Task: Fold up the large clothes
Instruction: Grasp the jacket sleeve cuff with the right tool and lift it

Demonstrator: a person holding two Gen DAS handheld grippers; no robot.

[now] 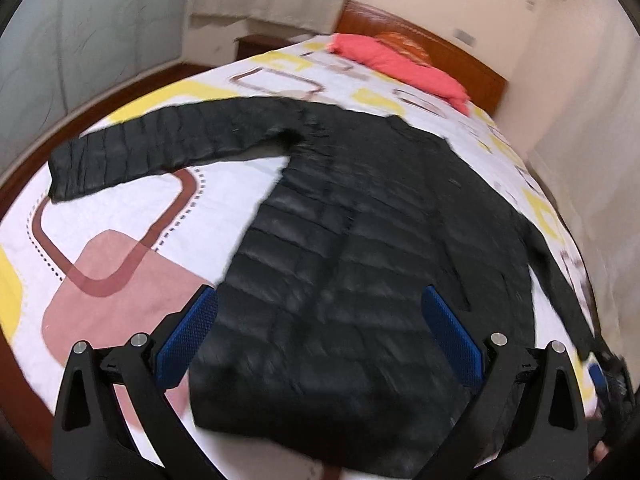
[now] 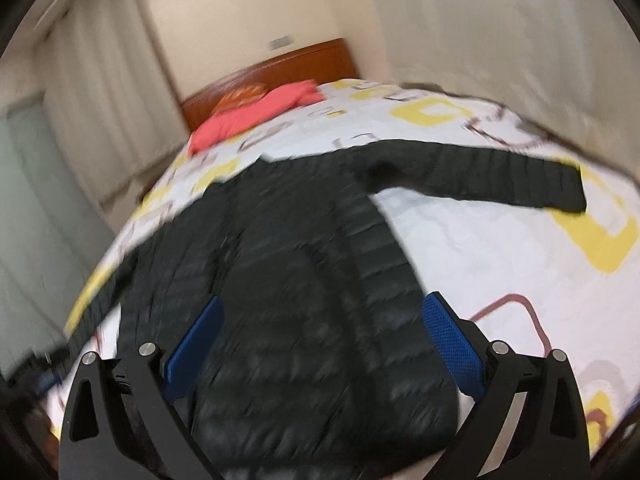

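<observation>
A black quilted puffer jacket (image 1: 352, 248) lies flat on the bed, hem toward me, collar toward the headboard. One sleeve (image 1: 160, 148) stretches out to the left in the left wrist view; the other sleeve (image 2: 488, 176) reaches right in the right wrist view. My left gripper (image 1: 320, 300) hovers open above the jacket's lower part, blue pads (image 1: 188, 340) wide apart, nothing between them. My right gripper (image 2: 322, 308) is likewise open over the jacket (image 2: 304, 280) near its hem. Both views are motion-blurred.
The bed (image 1: 120, 240) has a white cover with yellow, pink and brown shapes. A coral-red pillow (image 1: 400, 68) lies by the wooden headboard (image 1: 440, 48). Curtains and walls surround the bed; wooden floor (image 1: 24, 160) shows at the left. The other gripper (image 1: 608, 380) shows at the right edge.
</observation>
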